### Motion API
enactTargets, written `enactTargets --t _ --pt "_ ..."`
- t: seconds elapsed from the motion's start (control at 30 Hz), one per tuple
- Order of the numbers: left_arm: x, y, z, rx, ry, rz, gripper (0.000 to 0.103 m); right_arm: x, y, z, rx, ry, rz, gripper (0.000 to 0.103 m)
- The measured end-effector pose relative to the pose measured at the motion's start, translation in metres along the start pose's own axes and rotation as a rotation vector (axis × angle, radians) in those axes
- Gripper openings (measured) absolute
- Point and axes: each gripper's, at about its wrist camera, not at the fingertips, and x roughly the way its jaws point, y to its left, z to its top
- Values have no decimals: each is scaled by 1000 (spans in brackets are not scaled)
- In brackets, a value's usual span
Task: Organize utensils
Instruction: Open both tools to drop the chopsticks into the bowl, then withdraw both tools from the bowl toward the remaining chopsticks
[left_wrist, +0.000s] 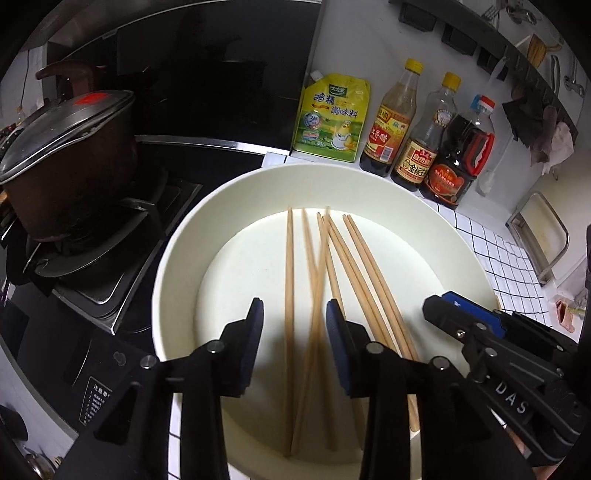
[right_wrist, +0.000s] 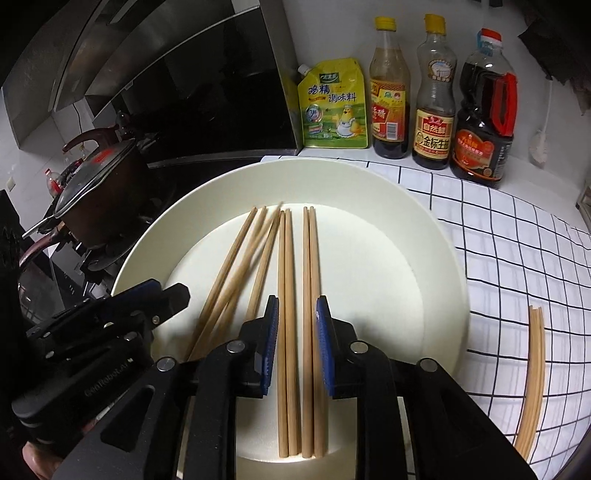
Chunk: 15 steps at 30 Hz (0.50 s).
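Left claw (left_wrist: 293, 345) released, jaws spread over the cream plate (left_wrist: 177, 258), nothing gripped. Under its gap lie loose wooden chopsticks (left_wrist: 289, 295): one straight, two crossing. More chopsticks fan off past its right finger toward the right claw (left_wrist: 439, 306), which sits just to the right over the plate rim; from this view cannot tell how wide that one stands.

Right wrist view: right claw (right_wrist: 296, 345) released, blue pads (right_wrist: 272, 343) apart, hovering above four parallel chopsticks (right_wrist: 297, 332) lying flat in the plate (right_wrist: 443, 258). Two of these sticks run straight through the gap, the other pair hugs the right finger's inner side. No contact visible. Slanted chopsticks (right_wrist: 236, 266) lie left of this claw, between it and the left claw (right_wrist: 173, 295).

Off the plate, right of the right claw, a separate chopstick bundle (right_wrist: 533, 384) rests on the checked cloth (right_wrist: 498, 229) covering the desk.

Ahead of both claws, past the plate's far rim: yellow seasoning pouch (right_wrist: 334, 105), three sauce bottles (right_wrist: 434, 103) against the wall. Far left of the claws: lidded brown pot (left_wrist: 70, 166) on the gas stove (left_wrist: 110, 280).
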Motion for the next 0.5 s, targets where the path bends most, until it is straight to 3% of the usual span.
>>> enactTargets --t 0.1,0.5 --pt "-8 1 -2 -12 -15 -1 50 -6 -2 -5 7 -7 1 20" --pt "-27 -9 -23 -15 -17 -6 50 -43 -13 -29 39 -52 1 25"
